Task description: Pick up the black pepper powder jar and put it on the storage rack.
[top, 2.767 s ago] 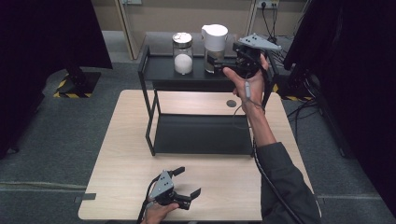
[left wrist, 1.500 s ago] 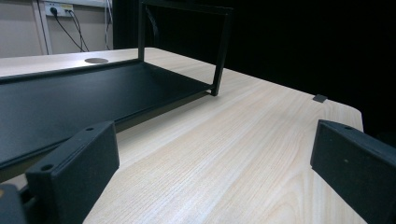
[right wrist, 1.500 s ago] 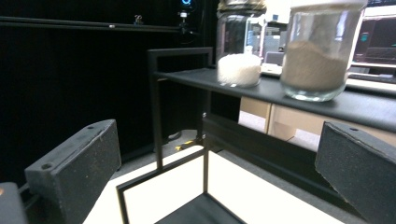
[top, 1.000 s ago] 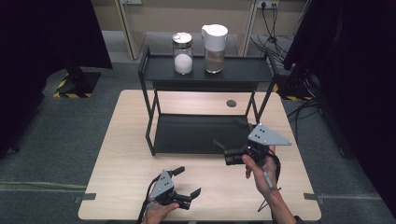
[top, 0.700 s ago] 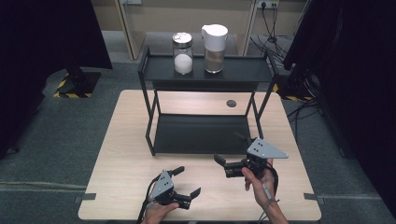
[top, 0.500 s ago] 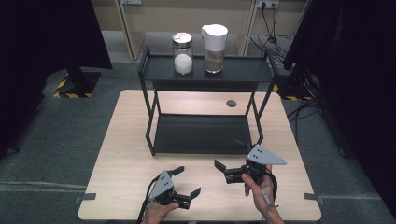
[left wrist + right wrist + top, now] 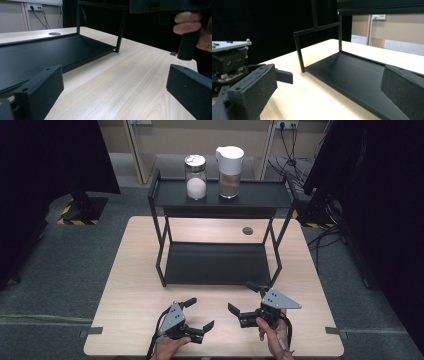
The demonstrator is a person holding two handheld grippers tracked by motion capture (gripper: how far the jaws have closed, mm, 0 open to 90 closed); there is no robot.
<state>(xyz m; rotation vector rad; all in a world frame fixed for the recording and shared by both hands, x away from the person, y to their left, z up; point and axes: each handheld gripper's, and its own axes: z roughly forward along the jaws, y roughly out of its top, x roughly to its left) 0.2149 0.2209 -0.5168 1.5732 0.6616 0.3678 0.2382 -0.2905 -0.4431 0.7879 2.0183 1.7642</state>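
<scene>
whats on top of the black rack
On the black rack's top shelf stand a glass jar part-filled with white grains and a white-lidded jug holding something brownish. The lids hide their insides from above.

No readable text, label, brand, number or sign appears on anything.

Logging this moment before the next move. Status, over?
Left gripper and right gripper both open, empty, low over the table near edge. Jar and pitcher upright on the rack top shelf. Nothing between grippers and rack.
</scene>
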